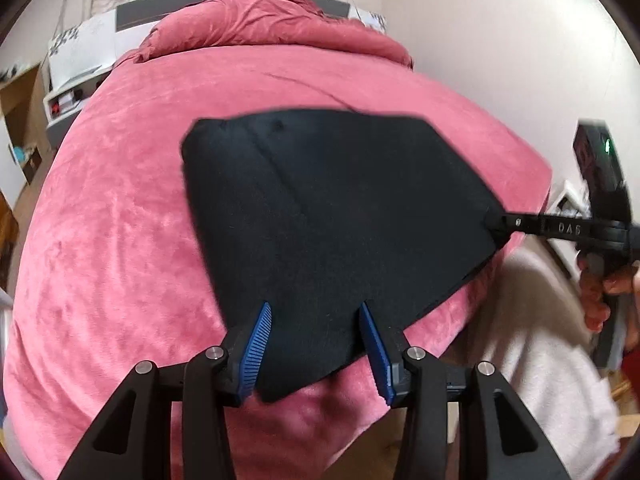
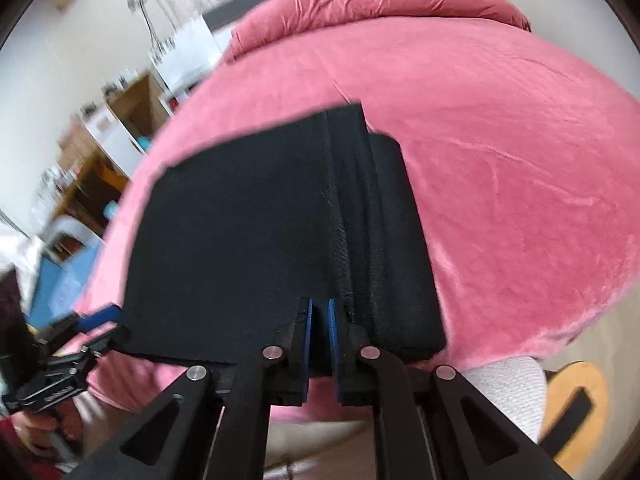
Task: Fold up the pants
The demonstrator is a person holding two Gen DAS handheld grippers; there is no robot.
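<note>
Black folded pants (image 1: 340, 208) lie flat on a pink bed (image 1: 120, 220), close to its near edge. My left gripper (image 1: 316, 316) stands open over their near corner. The dark cloth shows in the gap and behind both blue pads (image 1: 260, 332), and I see no pinch. My right gripper (image 1: 494, 226) is shut on the pants' right corner. In the right wrist view its jaws (image 2: 320, 312) are nearly together, with the pants' (image 2: 248, 240) near edge between them. A thick stack of layers lies to their right. The left gripper (image 2: 114, 326) shows blurred at the pants' left corner.
A rumpled pink duvet (image 1: 272, 20) is heaped at the head of the bed. A white nightstand (image 1: 76, 64) and wooden shelves (image 2: 100, 168) stand to the left. White cloth (image 1: 540, 340) and a wooden stool (image 2: 576, 392) are at the near right. A hand (image 1: 600, 288) holds the right gripper.
</note>
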